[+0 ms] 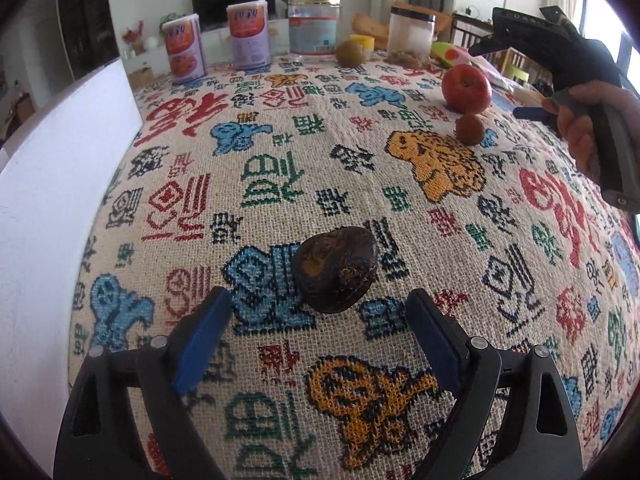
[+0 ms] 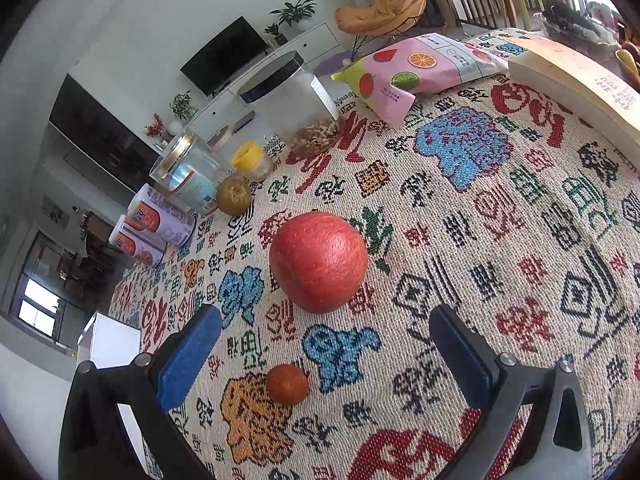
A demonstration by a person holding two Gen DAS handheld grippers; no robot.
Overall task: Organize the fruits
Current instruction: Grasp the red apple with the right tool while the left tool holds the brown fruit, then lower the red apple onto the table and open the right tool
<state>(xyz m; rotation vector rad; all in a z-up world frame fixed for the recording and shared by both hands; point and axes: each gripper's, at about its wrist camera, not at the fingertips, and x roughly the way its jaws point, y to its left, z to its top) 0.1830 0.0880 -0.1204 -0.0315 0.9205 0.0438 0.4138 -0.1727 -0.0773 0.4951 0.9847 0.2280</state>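
Note:
A dark brown wrinkled fruit (image 1: 336, 274) lies on the patterned tablecloth (image 1: 280, 168), just ahead of my left gripper (image 1: 320, 310). That gripper is open, and its blue pads (image 1: 202, 340) stand clear on both sides of the fruit. My right gripper (image 2: 326, 320) is open above a red apple (image 2: 318, 266) and a small orange-brown fruit (image 2: 287, 384), touching neither. A green-brown round fruit (image 2: 234, 196) sits by the jars. In the left wrist view the apple (image 1: 466, 88) and the small fruit (image 1: 471, 129) lie far right, beside a hand (image 1: 580, 132).
Along the far edge stand two purple cans (image 1: 182, 48), a gold-lidded jar (image 1: 314, 24), a black-lidded jar (image 2: 292, 100) and a small yellow-capped jar (image 2: 252, 160). A pink snack bag (image 2: 416, 68) and a pale book (image 2: 576, 80) lie at the back right. A white box (image 1: 60, 200) borders the table's left.

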